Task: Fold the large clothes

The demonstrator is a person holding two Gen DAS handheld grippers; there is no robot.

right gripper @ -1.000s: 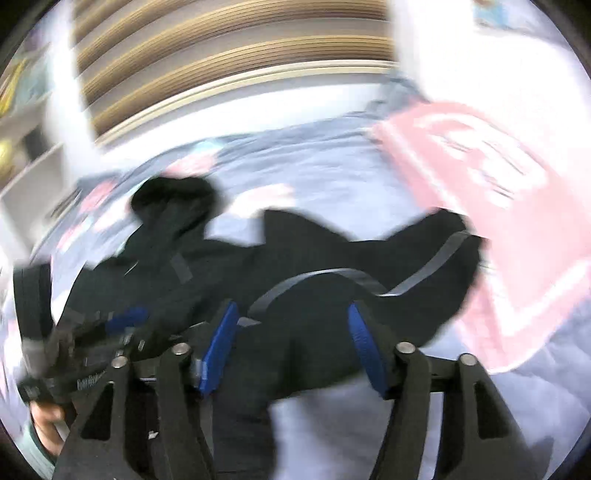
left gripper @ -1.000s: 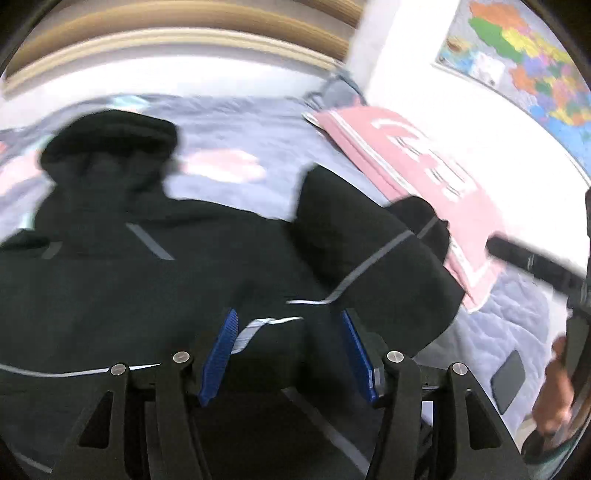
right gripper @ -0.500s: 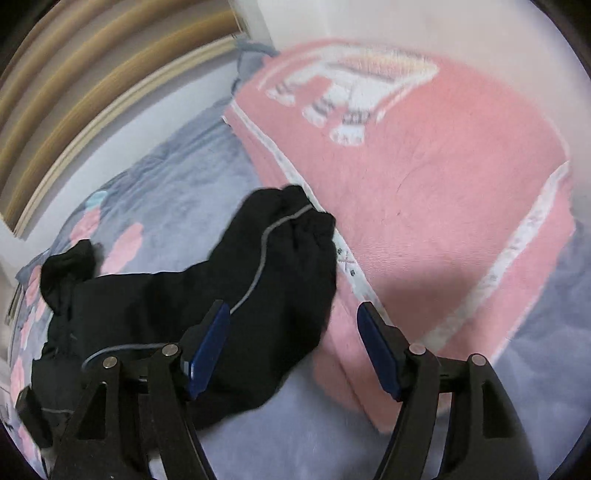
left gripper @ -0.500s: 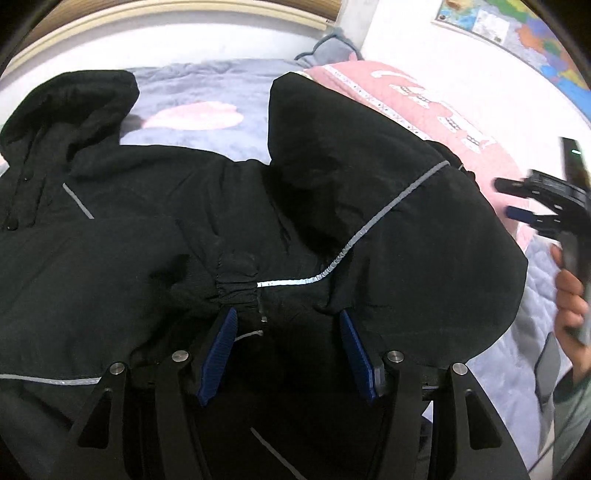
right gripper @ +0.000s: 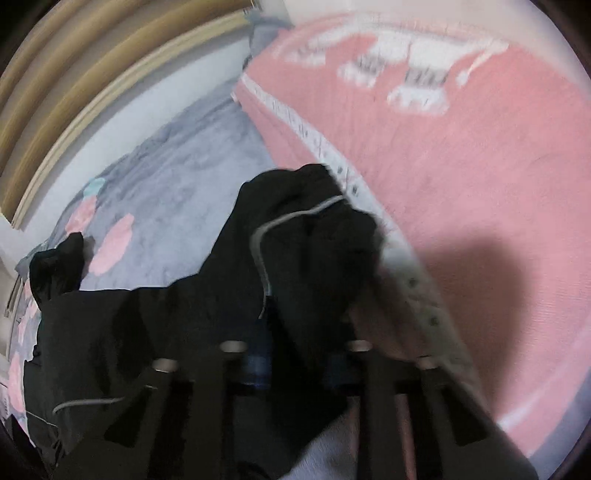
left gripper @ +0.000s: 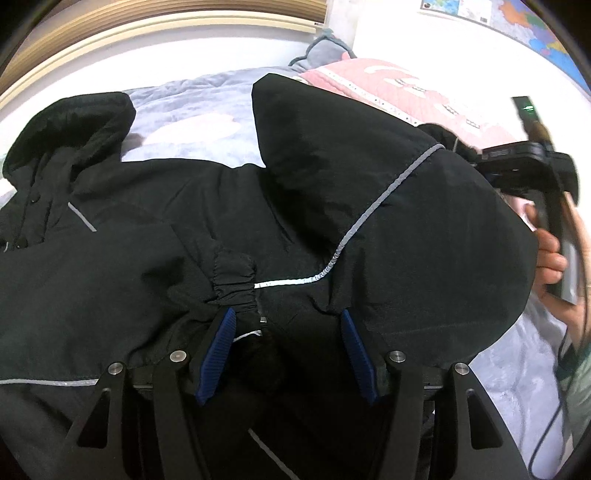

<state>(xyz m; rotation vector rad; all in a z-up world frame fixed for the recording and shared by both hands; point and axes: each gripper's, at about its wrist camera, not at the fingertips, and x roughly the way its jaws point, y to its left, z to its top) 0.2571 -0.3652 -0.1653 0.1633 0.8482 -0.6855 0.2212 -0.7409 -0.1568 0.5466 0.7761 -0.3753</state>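
A large black hooded jacket (left gripper: 155,258) with grey reflective piping lies spread on the bed. Its hood (left gripper: 70,125) is at the far left. One sleeve is folded across the body, its elastic cuff (left gripper: 234,282) just ahead of my left gripper (left gripper: 286,332), which is open, low over the fabric. The other sleeve (right gripper: 295,258) reaches toward the pink blanket. My right gripper (right gripper: 295,365) is blurred, its blue pads close together around that sleeve's fabric. It also shows at the right of the left wrist view (left gripper: 524,162), at the sleeve end.
The bed has a grey-blue cover (right gripper: 177,177) with pink patches. A pink blanket (right gripper: 461,184) with white figures lies at the right, against the white wall. A wooden headboard (left gripper: 147,22) runs along the back. A map (left gripper: 517,18) hangs on the wall.
My left gripper has dropped closer to the folded sleeve's cuff. My right gripper has moved down onto the outstretched sleeve, and its jaws have narrowed around the fabric.
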